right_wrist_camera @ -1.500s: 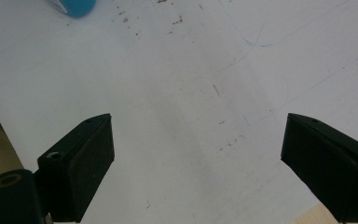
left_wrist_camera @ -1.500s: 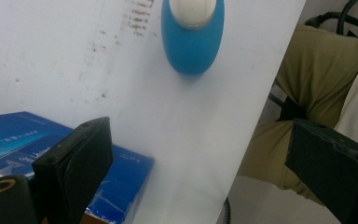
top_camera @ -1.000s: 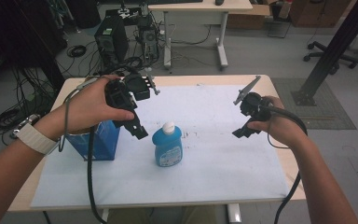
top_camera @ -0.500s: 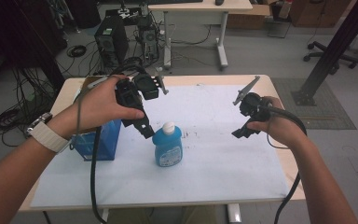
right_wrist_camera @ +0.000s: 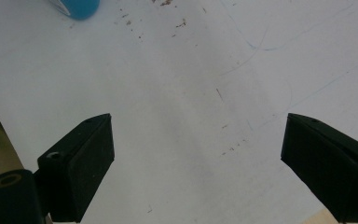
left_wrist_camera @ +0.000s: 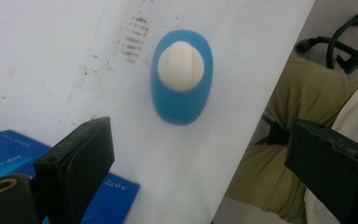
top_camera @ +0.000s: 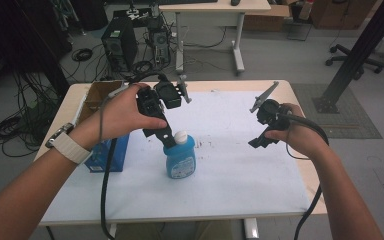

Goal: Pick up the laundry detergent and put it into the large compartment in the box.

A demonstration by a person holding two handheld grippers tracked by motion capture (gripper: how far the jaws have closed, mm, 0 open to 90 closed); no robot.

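A blue bottle (top_camera: 180, 159) with a white cap (top_camera: 180, 136) stands upright near the middle of the white table sheet (top_camera: 230, 170). My left gripper (top_camera: 165, 133) hangs just above and left of the cap, pointing down. In the left gripper view its jaws are open wide, and I look straight down on the bottle (left_wrist_camera: 182, 100) and its cap (left_wrist_camera: 181, 65) ahead of the left gripper (left_wrist_camera: 200, 140). My right gripper (top_camera: 259, 141) is held above the sheet's right part, open with nothing between its jaws (right_wrist_camera: 196, 135). A sliver of the bottle (right_wrist_camera: 81, 8) sits at the top left of that view.
A blue box (top_camera: 108, 153) stands left of the bottle, and shows under my left jaw as the blue box (left_wrist_camera: 9, 151). An open cardboard box (top_camera: 98, 94) sits at the table's far left corner. Trouser legs (left_wrist_camera: 279, 140) lie past the near table edge.
My left gripper has moved right, from above the blue box to just over the bottle's cap. The right gripper has stayed where it was.
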